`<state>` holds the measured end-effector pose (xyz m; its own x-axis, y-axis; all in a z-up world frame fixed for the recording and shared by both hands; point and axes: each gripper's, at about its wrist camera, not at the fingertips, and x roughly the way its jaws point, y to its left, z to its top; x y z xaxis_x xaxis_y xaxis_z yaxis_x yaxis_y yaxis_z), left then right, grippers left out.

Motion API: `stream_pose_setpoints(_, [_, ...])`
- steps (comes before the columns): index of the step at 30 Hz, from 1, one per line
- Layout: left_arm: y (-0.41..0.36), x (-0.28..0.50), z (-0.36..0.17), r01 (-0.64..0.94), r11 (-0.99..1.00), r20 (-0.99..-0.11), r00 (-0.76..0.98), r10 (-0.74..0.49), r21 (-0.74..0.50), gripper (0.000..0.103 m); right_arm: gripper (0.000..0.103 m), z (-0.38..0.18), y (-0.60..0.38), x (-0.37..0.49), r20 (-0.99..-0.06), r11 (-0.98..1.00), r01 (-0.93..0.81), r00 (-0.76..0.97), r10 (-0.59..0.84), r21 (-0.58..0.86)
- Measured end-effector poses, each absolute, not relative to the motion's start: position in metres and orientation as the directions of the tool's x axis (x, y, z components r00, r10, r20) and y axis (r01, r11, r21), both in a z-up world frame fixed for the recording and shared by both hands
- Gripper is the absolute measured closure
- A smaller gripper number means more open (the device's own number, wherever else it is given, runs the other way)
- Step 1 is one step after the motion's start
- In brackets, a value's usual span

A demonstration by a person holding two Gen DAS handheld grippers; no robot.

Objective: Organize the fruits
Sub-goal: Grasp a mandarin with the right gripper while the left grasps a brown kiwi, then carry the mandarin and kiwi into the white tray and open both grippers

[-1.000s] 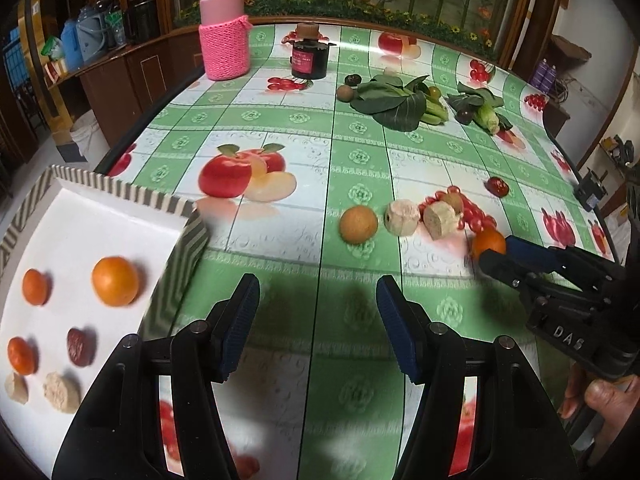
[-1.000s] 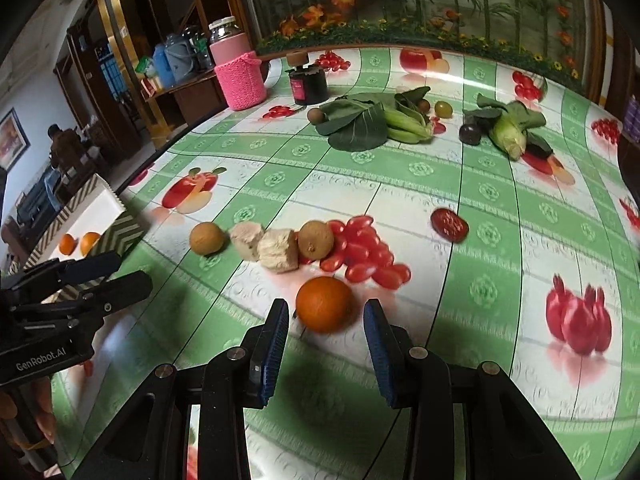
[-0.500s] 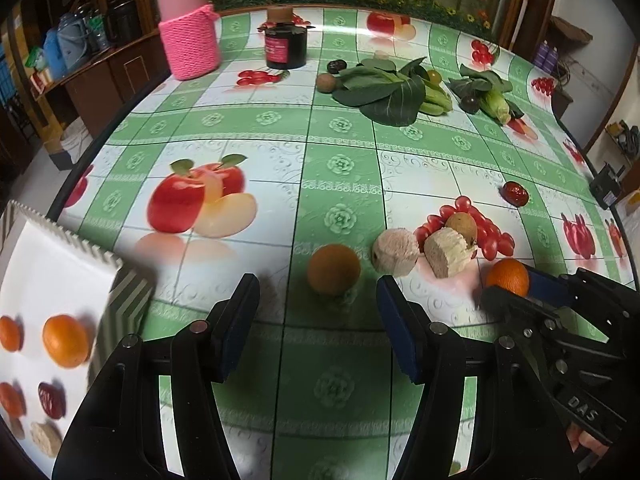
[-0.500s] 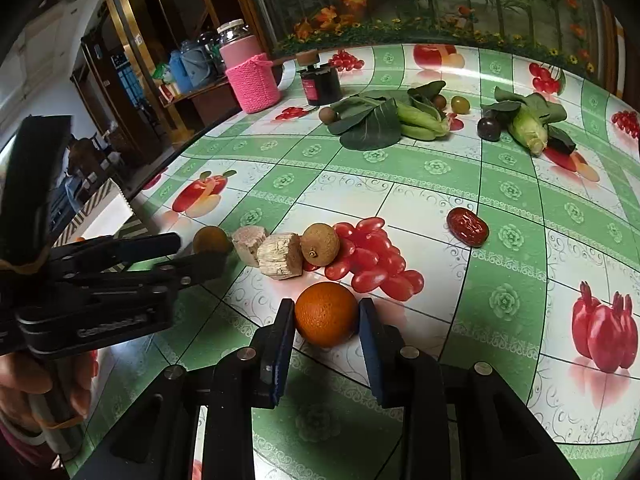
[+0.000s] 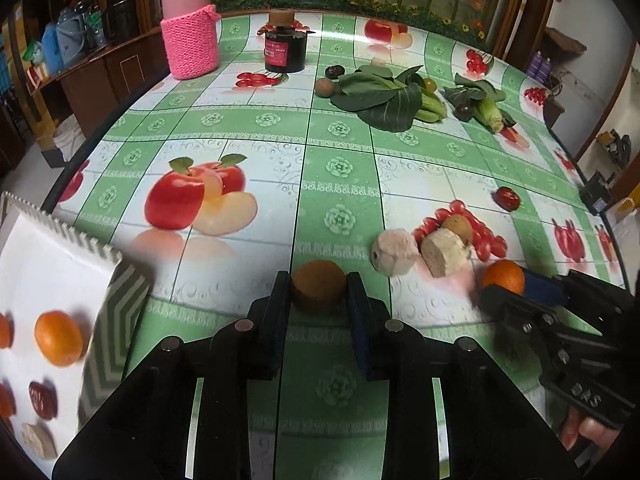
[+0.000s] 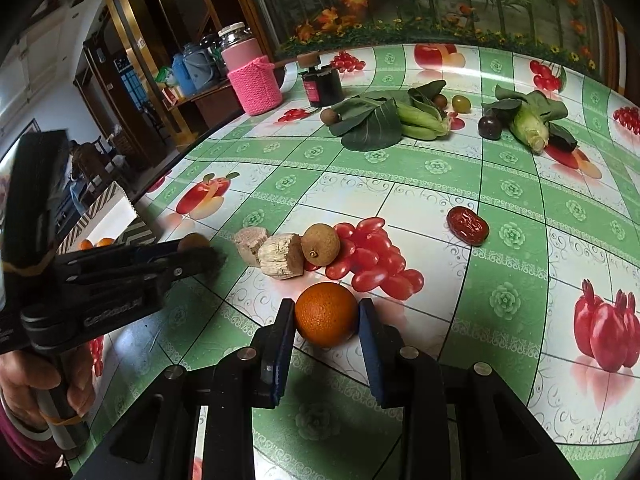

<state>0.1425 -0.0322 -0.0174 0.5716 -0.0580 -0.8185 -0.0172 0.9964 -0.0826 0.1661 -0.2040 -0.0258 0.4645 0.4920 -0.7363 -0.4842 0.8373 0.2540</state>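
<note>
1. The left gripper (image 5: 319, 300) has its jaws pinched on a round brown fruit (image 5: 319, 290), both pads touching its sides, low on the green checked tablecloth (image 5: 340, 152).
2. The right gripper (image 6: 326, 320) straddles an orange (image 6: 326, 314); its left pad touches the peel, while a thin gap seems to remain at the right pad, so I cannot tell whether the grip is firm.
3. In the left wrist view that same orange (image 5: 503, 276) sits at 3 o'clock from the brown fruit, between the right gripper's dark fingers.
4. Between the two fruits lie two pale cut chunks (image 5: 416, 254) side by side, touching or nearly so.
5. A longan (image 6: 320, 245) rests against the farther chunk, over a printed cluster of red fruits.
6. A red date (image 6: 467, 226) lies apart at 1 o'clock from the orange.
7. At 9 o'clock from the brown fruit stands a white tray (image 5: 44, 248) with a zigzag-striped rim, holding oranges, a red date and pale chunks.
8. Toward 12 o'clock, far across the table, lie leafy greens (image 5: 384, 96), a corn cob (image 6: 530, 130), a dark jar (image 5: 285, 50) and a pink knit-sleeved bottle (image 5: 190, 36).
</note>
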Motion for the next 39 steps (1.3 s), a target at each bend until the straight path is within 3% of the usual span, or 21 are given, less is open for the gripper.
stream_pose_setpoints(16, [-0.008, 0.064, 0.009, -0.03, 0.997, -0.79, 0.612, -0.035, -0.068, 0.077, 0.072, 0.001, -0.182, 0.109, -0.702, 0.805, -0.528, 0.465, 0.539, 0.269])
stream_pose_setpoints(39, [0.085, -0.027, 0.032, -0.225, 0.974, -0.72, 0.676, 0.158, 0.003, 0.076, 0.073, 0.025, -0.078, 0.045, -0.662, 0.683, -0.682, 0.389, 0.64, 0.26])
